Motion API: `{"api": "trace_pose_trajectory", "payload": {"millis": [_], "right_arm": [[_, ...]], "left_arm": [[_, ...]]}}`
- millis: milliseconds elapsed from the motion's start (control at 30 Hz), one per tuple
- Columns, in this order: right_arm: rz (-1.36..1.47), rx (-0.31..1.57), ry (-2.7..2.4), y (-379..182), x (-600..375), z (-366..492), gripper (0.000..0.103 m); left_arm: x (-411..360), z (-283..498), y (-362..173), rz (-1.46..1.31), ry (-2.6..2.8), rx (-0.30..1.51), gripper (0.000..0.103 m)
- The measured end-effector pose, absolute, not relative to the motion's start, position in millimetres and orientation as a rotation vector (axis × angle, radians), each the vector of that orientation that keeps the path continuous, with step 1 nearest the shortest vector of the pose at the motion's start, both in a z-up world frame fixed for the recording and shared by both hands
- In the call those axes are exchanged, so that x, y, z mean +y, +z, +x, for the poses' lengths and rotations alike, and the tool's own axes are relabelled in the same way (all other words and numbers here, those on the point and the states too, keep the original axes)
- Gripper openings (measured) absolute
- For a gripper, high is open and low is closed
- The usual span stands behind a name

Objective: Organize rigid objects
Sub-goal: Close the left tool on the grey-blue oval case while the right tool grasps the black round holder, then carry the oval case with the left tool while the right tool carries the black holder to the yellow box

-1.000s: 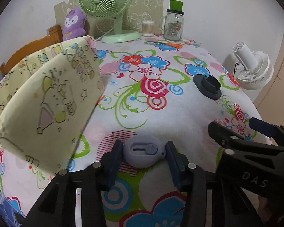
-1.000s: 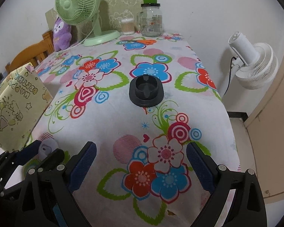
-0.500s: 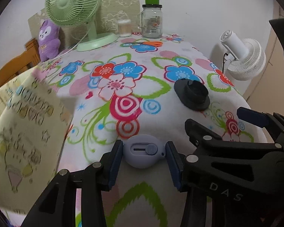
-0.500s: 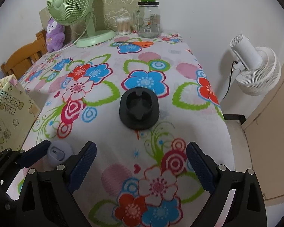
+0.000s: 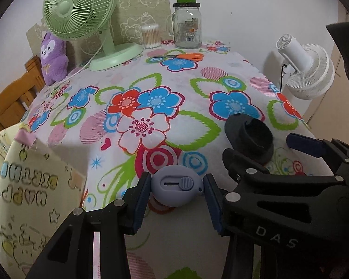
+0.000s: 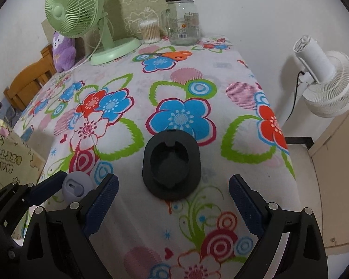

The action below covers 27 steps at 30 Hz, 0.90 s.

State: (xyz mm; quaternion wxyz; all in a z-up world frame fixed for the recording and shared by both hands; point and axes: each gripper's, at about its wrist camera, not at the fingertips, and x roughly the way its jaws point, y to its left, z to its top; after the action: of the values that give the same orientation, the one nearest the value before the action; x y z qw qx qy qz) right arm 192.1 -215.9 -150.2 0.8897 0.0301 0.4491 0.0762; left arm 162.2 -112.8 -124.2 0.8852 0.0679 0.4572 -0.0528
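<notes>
Right now the left gripper (image 5: 176, 191) pinches a small lilac cutter (image 5: 176, 188) between its blue pads (image 5: 142, 197), both pads pressed to the cutter's sides, the slider on its face turned up toward the camera. It hangs above the flowered tablecloth (image 5: 151, 88). In the right wrist view the same cutter (image 6: 76, 184) shows at about eight o'clock, clamped in the left gripper (image 6: 67, 186) just beside the right gripper's own left finger.

The right gripper (image 6: 173, 197) stands spread wide with nothing between its fingers. A black round holder (image 6: 171, 166) sits on the cloth near them, just ahead of the gap, hollow side up. From the left wrist view that holder (image 5: 250, 139) lies at two o'clock from the cutter, partly behind the right gripper (image 5: 263, 153).

At twelve o'clock, along the far edge of the table, stand a green fan (image 6: 81, 14), a tub of cotton swabs (image 6: 149, 31) and a glass jar (image 6: 182, 21) with a green cap, with orange scissors (image 6: 172, 54) lying in front. A purple plush toy (image 6: 62, 51) sits at ten o'clock, a yellow gift bag (image 5: 30, 200) at nine, and a white fan (image 6: 323, 79) beyond the table at two o'clock.
</notes>
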Motion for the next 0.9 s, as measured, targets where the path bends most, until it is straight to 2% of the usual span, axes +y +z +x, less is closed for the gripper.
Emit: {"api": "trace_pose_trajectory", "payload": {"millis": [133, 267, 333, 400, 433, 900], "right_arm": [[0.037, 0.939, 0.160, -150.9, -212.9, 200.8, 0.097], [0.013, 0.938, 0.172, -151.1, -209.4, 207.3, 0.088], [0.013, 0.930, 0.189, -150.2, -207.0, 207.4, 0.081], [-0.001, 0.911, 0.179, -149.2, -204.9, 205.6, 0.060], [-0.022, 0.909, 0.167, -149.4, -203.7, 204.9, 0.058], [-0.007, 0.916, 0.174, -143.1, -200.9, 175.7, 0.058]], "left_arm": [[-114.8, 167.5, -125.4, 0.156, -0.120, 0.953, 0.047], [-115.5, 171.2, -125.6, 0.154, -0.125, 0.955, 0.047], [-115.2, 172.0, -125.5, 0.151, -0.128, 0.956, 0.047], [-115.8, 171.4, -125.5, 0.156, -0.128, 0.952, 0.047], [-115.5, 170.9, -125.7, 0.155, -0.128, 0.953, 0.047], [-110.9, 144.7, -122.5, 0.149, -0.132, 0.954, 0.047]]}}
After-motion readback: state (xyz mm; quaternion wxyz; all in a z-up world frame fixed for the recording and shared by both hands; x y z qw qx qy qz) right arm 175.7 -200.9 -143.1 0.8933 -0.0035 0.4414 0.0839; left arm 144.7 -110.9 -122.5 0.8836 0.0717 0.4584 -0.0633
